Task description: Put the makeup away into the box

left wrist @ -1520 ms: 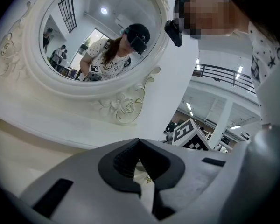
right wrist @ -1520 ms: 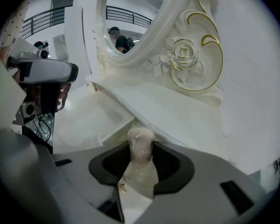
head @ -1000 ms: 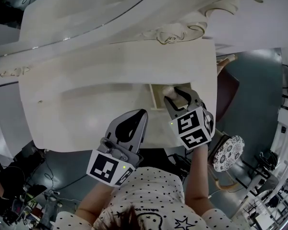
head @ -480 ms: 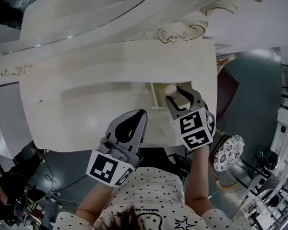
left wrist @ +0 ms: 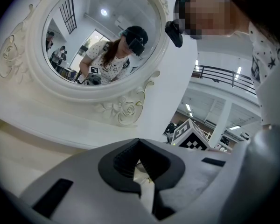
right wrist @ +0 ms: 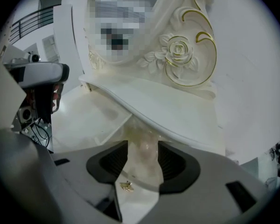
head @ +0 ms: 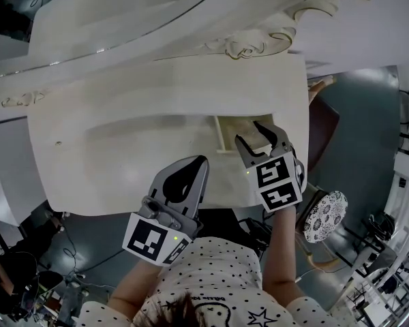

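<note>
A box-like recess (head: 220, 136) is sunk into the right part of the white dressing table (head: 123, 148). My right gripper (head: 253, 135) points down over it. Its jaws have just been opening and now stand apart. In the right gripper view a pale cream makeup item (right wrist: 142, 146), blurred, shows low between the jaws of the right gripper (right wrist: 143, 148). A small gold speck (right wrist: 127, 185) lies near it. My left gripper (head: 203, 161) hovers at the table's front edge, left of the recess, its tips together with nothing in them. The left gripper view shows the left gripper (left wrist: 139, 142) the same way.
An oval mirror (left wrist: 102, 36) in a carved frame rises behind the table; a person shows in its reflection. A gilded carved rose (right wrist: 179, 50) sits above the recess. A round patterned stool (head: 324, 216) stands right of the table. Cables lie on the floor at lower left.
The round cream item held between the right jaws above the recess no longer shows in the head view. Those jaws stand wider. The left gripper has not moved.
</note>
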The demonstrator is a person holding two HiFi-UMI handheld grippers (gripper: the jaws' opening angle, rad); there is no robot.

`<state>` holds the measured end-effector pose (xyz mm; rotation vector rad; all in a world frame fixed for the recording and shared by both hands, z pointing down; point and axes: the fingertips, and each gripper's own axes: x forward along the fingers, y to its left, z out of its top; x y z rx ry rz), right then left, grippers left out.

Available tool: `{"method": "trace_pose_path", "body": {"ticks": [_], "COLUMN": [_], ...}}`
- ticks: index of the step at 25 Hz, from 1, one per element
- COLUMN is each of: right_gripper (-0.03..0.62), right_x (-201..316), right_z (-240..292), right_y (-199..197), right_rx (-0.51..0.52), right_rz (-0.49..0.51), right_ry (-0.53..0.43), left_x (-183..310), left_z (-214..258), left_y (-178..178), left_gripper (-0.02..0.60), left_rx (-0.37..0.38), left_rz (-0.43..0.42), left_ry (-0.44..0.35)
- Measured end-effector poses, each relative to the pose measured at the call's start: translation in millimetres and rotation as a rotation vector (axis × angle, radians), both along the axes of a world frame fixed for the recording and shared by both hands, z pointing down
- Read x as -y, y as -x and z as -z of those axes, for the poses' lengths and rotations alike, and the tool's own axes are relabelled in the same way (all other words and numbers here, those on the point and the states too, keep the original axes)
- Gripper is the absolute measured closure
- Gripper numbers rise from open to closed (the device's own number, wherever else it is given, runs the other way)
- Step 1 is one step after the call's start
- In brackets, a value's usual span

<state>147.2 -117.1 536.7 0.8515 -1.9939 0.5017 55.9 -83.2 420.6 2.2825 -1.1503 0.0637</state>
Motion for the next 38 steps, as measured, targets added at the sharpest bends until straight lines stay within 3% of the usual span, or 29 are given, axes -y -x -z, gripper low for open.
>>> {"method": "trace_pose_path", "body": {"ticks": [13, 16, 18, 25, 38], "right_gripper": [0.405, 0.543, 0.586, 0.588, 0.588], "right_x": [7, 13, 15, 15, 6], "right_z": [4, 10, 13, 20, 94], "right_y": [-2, -5, -7, -5, 7], "right_rx": [0.006, 0.022, 0.033, 0.052, 0.168], "right_rz": [-0.077, -0.144, -0.18, -0.223, -0.305], "right_ry": [-0.04, -0.084, -0.109, -0.137, -0.335], "left_x": [0, 0, 0, -3, -7], "left_z": [1, 2, 1, 3, 43], "left_y": [5, 6, 7, 12, 19], "left_gripper": [0.586, 0.586, 0.586, 0.586, 0.586], "left_rx": [-0.002, -0.004, -0.005, -0.007, -0.029], "left_rz": [0.006, 0.006, 0.006, 0.003, -0.026], "left_ry": [-0.001, -0.002, -0.002, -0.005, -0.11]}}
